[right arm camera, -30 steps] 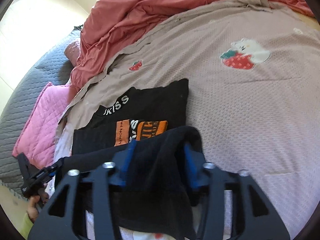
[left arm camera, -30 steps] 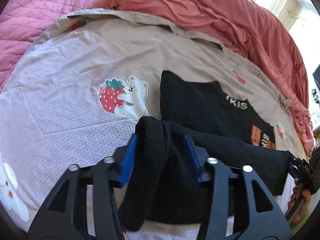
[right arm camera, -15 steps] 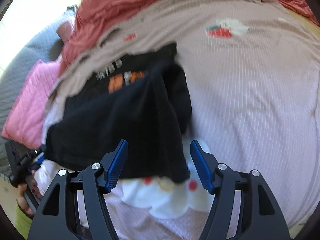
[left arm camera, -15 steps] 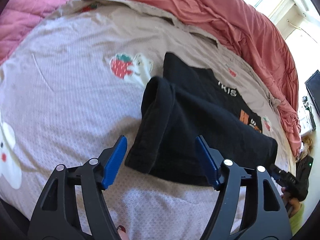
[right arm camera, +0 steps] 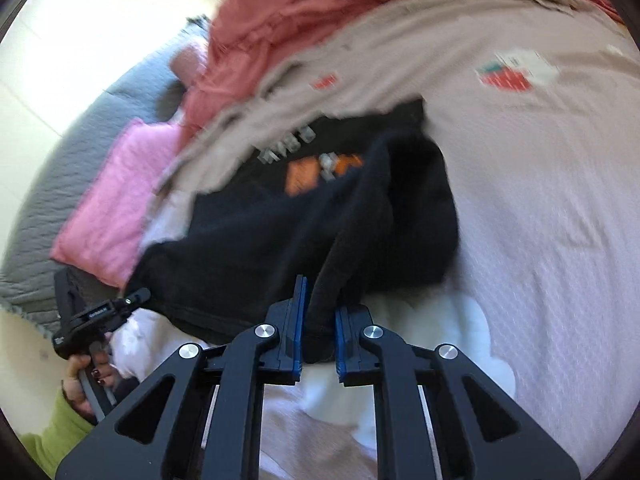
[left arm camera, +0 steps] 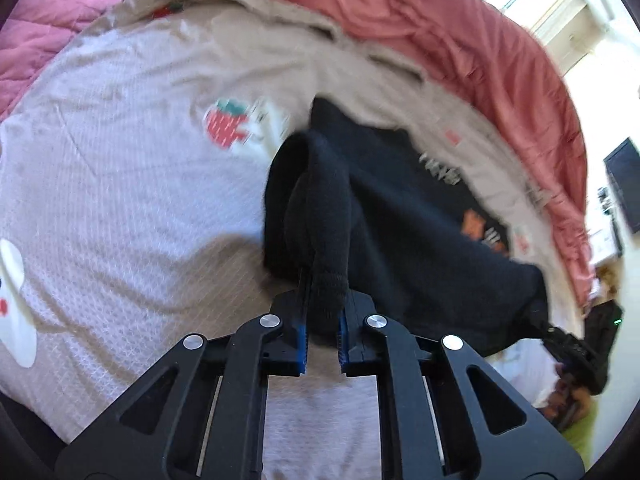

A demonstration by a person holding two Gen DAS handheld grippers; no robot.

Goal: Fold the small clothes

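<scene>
A small black garment with white and orange lettering lies on a beige bed sheet, its near half doubled over the far half. My left gripper is shut on the garment's left near edge. My right gripper is shut on the right near edge of the garment. The cloth is lifted slightly off the sheet between the two grippers. The right gripper also shows at the far right of the left wrist view, and the left gripper at the left of the right wrist view.
The sheet has strawberry-and-bear prints and white patches. A red-pink blanket is bunched along the far side. A pink quilt and a grey quilt lie at the bed's side.
Both grippers were shut on the garment, opened and let it drop half a second ago, and have now closed on its near edge again and lifted it.
</scene>
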